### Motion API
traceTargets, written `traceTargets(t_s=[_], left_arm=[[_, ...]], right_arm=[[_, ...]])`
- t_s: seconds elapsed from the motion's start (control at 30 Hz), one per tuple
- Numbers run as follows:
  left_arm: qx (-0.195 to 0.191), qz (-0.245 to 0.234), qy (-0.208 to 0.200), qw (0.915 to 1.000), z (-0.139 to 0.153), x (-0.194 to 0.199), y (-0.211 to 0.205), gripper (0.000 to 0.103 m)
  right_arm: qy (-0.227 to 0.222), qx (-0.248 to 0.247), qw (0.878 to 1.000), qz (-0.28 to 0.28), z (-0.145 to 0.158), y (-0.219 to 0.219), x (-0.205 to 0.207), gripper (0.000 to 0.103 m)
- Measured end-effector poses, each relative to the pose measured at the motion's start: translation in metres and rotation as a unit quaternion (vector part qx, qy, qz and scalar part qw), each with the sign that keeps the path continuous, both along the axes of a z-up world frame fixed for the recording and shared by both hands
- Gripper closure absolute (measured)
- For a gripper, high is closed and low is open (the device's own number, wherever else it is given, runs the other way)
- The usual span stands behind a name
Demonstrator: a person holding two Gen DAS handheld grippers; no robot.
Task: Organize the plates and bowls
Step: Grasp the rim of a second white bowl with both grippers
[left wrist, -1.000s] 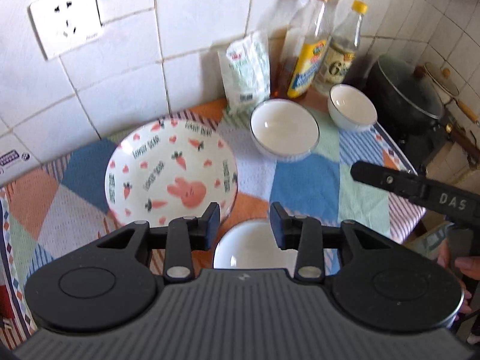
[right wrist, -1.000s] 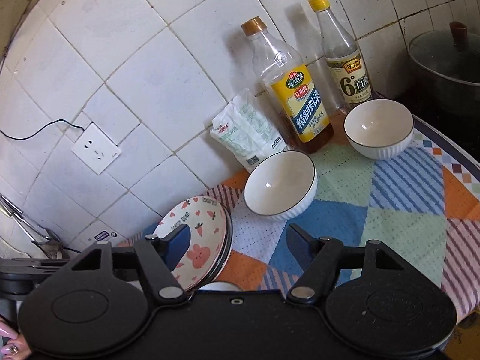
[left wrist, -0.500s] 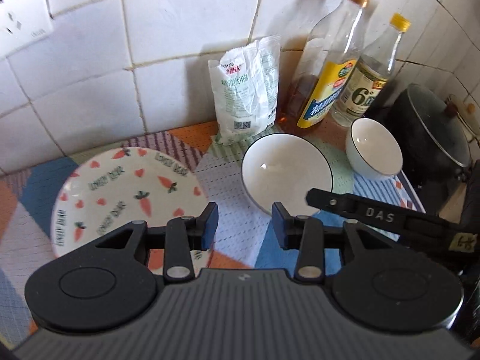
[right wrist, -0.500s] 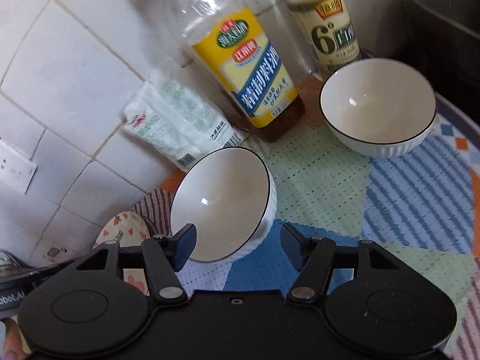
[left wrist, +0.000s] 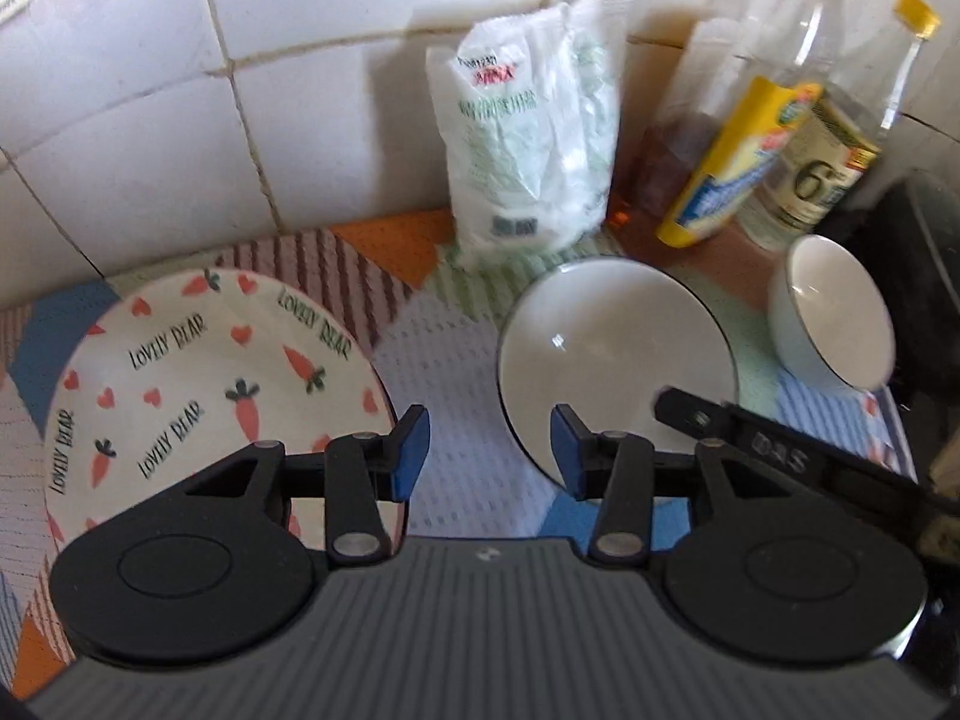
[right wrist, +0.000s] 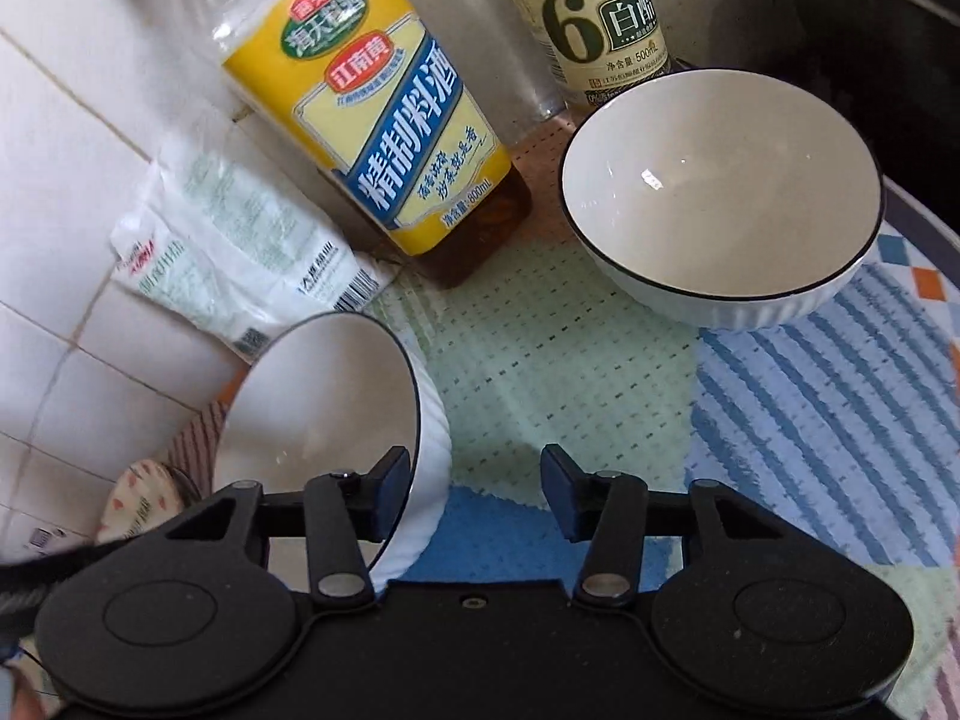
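**Inspector:** Task items first.

**Assistant:** Near bowl: white, dark rim, on the patchwork mat. It sits at the right tool's left finger, rim against or just in front of the pad; contact cannot be confirmed. The other finger stands clear over blue cloth, so the right tool is spread, holding nothing.

**Inspector:** Other crockery?

**Assistant:** Far bowl, same pattern, upright, ahead and right of the right tool, apart from the near bowl. Carrot plate lies flat ahead-left of the left tool, partly behind its left finger.

**Inspector:** Left tool state?

**Assistant:** Spread, empty. The near bowl lies ahead-right of it, its right finger overlapping the rim in view. The right tool's dark finger crosses from the right over that bowl's edge.

**Inspector:** Surroundings?

**Assistant:** Beyond the bowls, against the tiled wall: a white packet, a yellow-label bottle and a "6°" bottle. Dark pot far right.
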State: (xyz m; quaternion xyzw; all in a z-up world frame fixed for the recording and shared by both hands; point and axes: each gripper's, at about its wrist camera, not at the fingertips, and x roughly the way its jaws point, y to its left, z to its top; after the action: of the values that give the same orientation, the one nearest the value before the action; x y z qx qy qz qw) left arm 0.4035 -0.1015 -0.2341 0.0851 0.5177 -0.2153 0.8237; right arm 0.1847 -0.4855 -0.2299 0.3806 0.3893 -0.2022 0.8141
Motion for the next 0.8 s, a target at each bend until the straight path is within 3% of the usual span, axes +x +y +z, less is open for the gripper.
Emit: traceTargets(t_s=[0.1, 0.17, 0.2, 0.27, 0.33, 0.37, 0.4, 0.47, 0.57, 0.7, 0.8], left_arm=[[-0.006, 0.001, 0.007, 1.0, -0.002, 0.002, -0.007, 0.06], [-0.004, 0.002, 0.006, 1.0, -0.006, 0.001, -0.011, 0.062], [0.001, 0.002, 0.001, 1.0, -0.008, -0.001, -0.012, 0.061], [0.005, -0.009, -0.011, 0.9999, -0.011, -0.005, -0.015, 0.064], [0.004, -0.021, -0.016, 0.9997, -0.013, -0.009, -0.017, 0.073], [-0.001, -0.028, -0.014, 0.9995, -0.013, -0.01, -0.017, 0.085], [-0.006, -0.033, -0.009, 0.9994, -0.012, -0.012, -0.017, 0.091], [-0.004, -0.039, -0.013, 0.9992, -0.01, -0.015, -0.018, 0.092], [-0.043, -0.027, -0.008, 0.9987, -0.004, -0.017, -0.009, 0.092], [-0.019, -0.05, -0.009, 0.9985, -0.001, -0.026, -0.009, 0.092], [-0.022, -0.051, -0.01, 0.9984, 0.006, -0.035, -0.002, 0.093]], right_arm=[[-0.007, 0.007, 1.0, 0.001, 0.0, -0.008, -0.003, 0.063], [-0.008, 0.008, 1.0, 0.004, 0.0, -0.011, -0.004, 0.075], [-0.009, 0.013, 1.0, 0.003, 0.0, -0.013, -0.004, 0.087], [-0.013, 0.032, 0.999, -0.001, -0.003, -0.016, -0.005, 0.095], [-0.019, 0.039, 0.999, -0.001, -0.004, -0.017, -0.006, 0.097], [-0.02, 0.041, 0.999, 0.0, -0.003, -0.017, -0.006, 0.097], [-0.021, 0.044, 0.999, 0.0, -0.002, -0.017, -0.007, 0.095], [-0.023, 0.05, 0.998, -0.003, 0.0, -0.016, -0.01, 0.094], [-0.023, 0.056, 0.998, -0.007, 0.002, -0.014, -0.018, 0.094], [-0.035, 0.055, 0.998, -0.009, 0.006, -0.005, -0.029, 0.092], [-0.038, 0.053, 0.998, -0.01, 0.014, 0.002, -0.038, 0.092]])
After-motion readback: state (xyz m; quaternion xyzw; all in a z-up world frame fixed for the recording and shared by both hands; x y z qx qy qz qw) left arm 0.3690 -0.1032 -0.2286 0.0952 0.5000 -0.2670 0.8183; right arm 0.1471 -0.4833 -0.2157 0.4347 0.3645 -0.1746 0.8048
